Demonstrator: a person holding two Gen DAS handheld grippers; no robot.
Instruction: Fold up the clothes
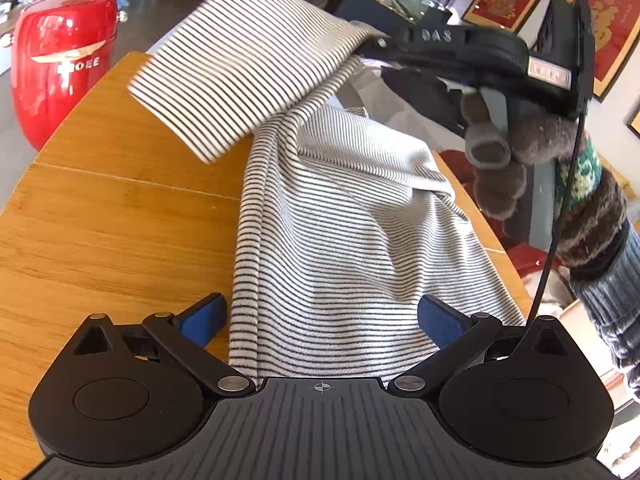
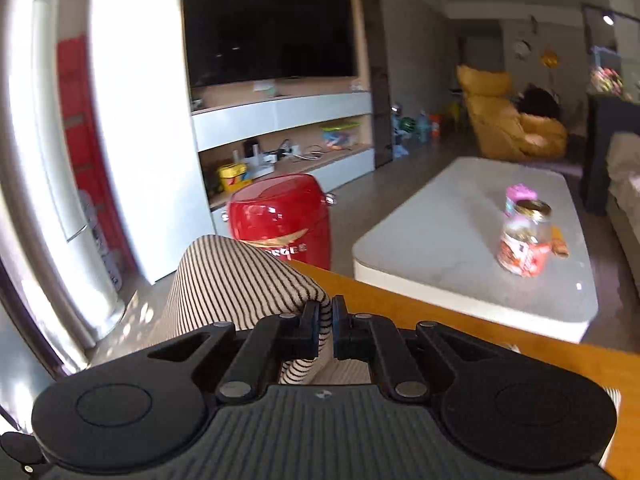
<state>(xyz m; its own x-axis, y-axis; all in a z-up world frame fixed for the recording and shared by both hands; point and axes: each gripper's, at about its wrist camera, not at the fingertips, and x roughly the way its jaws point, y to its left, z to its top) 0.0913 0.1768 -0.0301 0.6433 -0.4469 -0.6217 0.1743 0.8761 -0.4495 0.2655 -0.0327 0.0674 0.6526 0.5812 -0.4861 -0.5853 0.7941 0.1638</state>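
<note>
Left gripper (image 1: 322,320) sits low over the wooden table (image 1: 112,248), its blue fingers (image 1: 204,316) spread wide with nothing pinched. The striped garment (image 1: 340,240) lies between and ahead of those fingers, running away from them across the table; the cloth passes between the open tips, but whether the pads touch it I cannot tell.

Right gripper (image 2: 326,330) has its fingers (image 2: 310,328) clamped together on a fold of the same striped garment (image 2: 236,280) (cloth bunched right between the pads, hem poking out below them). From the left wrist view this right gripper (image 1: 366,46) is up above the table, ahead of and to the right of the left fingers, lifting one corner of the garment so a striped flap hangs in the air, blurred. The rest of the garment drapes down from that raised corner onto the table.

A person's gloved hand (image 1: 500,152) grips the right gripper's handle, with a patterned knit sleeve (image 1: 592,208) behind it and a black cable running down.

Beyond the left fingers, off the table's far left edge, stands a red cabinet (image 1: 60,64). In the right wrist view the same red cabinet (image 2: 284,220) is just past the raised cloth, and a white coffee table (image 2: 460,248) with a jar (image 2: 524,240) is ahead to the right.
</note>
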